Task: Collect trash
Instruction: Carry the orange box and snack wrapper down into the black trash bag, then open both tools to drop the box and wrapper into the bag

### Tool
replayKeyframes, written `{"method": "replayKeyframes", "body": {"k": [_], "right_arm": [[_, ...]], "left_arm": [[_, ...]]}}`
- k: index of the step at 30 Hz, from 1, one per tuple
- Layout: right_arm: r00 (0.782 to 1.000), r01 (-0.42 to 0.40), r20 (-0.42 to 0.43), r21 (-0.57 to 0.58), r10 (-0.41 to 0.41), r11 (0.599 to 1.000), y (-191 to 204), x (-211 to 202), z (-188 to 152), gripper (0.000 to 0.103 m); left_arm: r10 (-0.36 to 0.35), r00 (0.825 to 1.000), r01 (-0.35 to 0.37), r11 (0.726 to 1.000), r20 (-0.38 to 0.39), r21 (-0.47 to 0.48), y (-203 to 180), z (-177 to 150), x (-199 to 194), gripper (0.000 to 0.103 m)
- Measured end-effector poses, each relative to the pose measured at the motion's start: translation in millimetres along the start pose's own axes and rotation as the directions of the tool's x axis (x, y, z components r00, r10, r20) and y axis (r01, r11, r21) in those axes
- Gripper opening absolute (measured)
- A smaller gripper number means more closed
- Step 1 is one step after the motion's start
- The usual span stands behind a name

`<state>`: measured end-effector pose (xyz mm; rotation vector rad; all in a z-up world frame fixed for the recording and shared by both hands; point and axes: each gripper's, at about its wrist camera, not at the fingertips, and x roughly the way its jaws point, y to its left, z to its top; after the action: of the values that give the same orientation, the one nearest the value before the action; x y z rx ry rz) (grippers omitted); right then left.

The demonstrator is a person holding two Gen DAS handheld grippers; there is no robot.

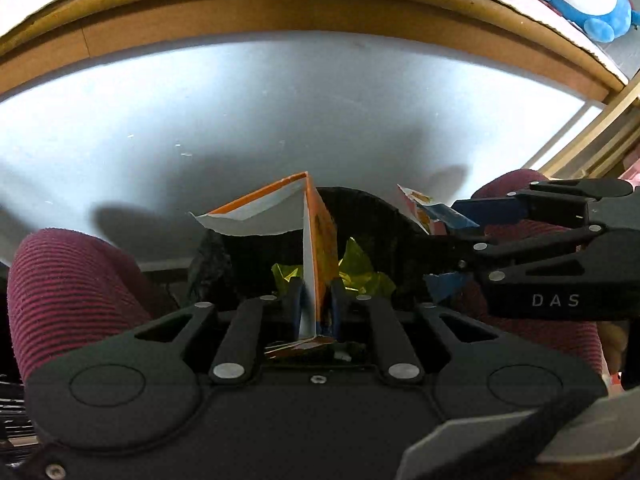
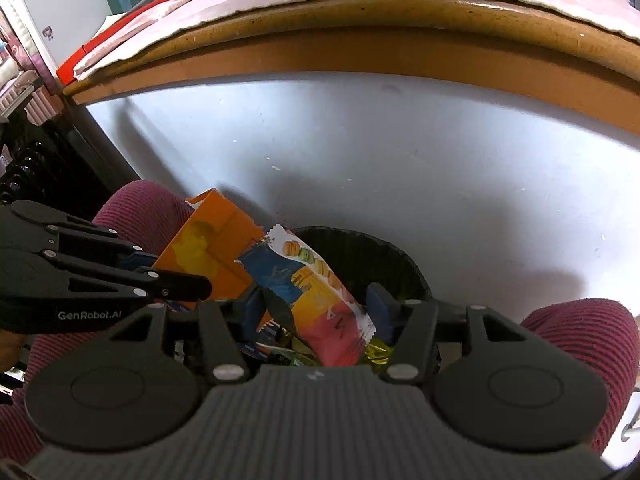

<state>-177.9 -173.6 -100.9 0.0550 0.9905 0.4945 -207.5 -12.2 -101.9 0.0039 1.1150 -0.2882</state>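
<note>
left gripper [image 1: 316,300]: clamped on torn orange cardboard box [image 1: 318,240] above black-lined bin [image 2: 360,248] | right gripper [image 2: 320,308]: jaws wide, colourful macaron wrapper [image 2: 320,292] between them, over bin

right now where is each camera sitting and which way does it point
Left wrist: on the left claw, facing forward and down at the bin below the desk; shut on an orange box; knees show at both sides.
Right wrist: on the right claw, facing the same bin; open around a colourful wrapper; knees show too.
Shared: bin, box, wrapper, desk edge, and each view shows the other claw.
</note>
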Motion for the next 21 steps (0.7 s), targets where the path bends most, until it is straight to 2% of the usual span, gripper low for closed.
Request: {"method": "replayKeyframes", "body": {"k": [3,7,9,15,19,21], "right_arm": [[1.000,-0.001,-0.003,0.001,0.001,1.000,-1,1,0,0.068],[1.000,-0.006,-0.007,0.007,0.006,1.000,-2,2,1,0.073],[1.000,-0.009,-0.007,0.009,0.009,1.000,-3,2,1,0.078],[1.000,-0.013,0.004,0.013,0.012,1.000,-3,-1,1,0.080],[0.999,-0.011,0.040,0.015,0.011,1.000,-6,-9,7,0.080],[0.996,-0.020,0.089,0.017,0.019,1.000,-10,-20,15,0.081]], "left_arm": [[0.003,1.000,-0.003,1.000,0.000,0.008,-1,-1,0,0.015],[0.006,1.000,-0.006,1.000,0.000,0.010,-2,0,2,0.030],[0.010,1.000,-0.010,1.000,0.003,0.012,-3,0,1,0.034],[0.022,1.000,-0.022,1.000,0.017,0.009,-3,2,-5,0.045],[0.044,0.998,-0.045,0.999,0.052,0.015,-3,8,-17,0.052],[0.048,0.995,-0.050,0.999,0.085,0.016,-2,14,-27,0.056]]}}
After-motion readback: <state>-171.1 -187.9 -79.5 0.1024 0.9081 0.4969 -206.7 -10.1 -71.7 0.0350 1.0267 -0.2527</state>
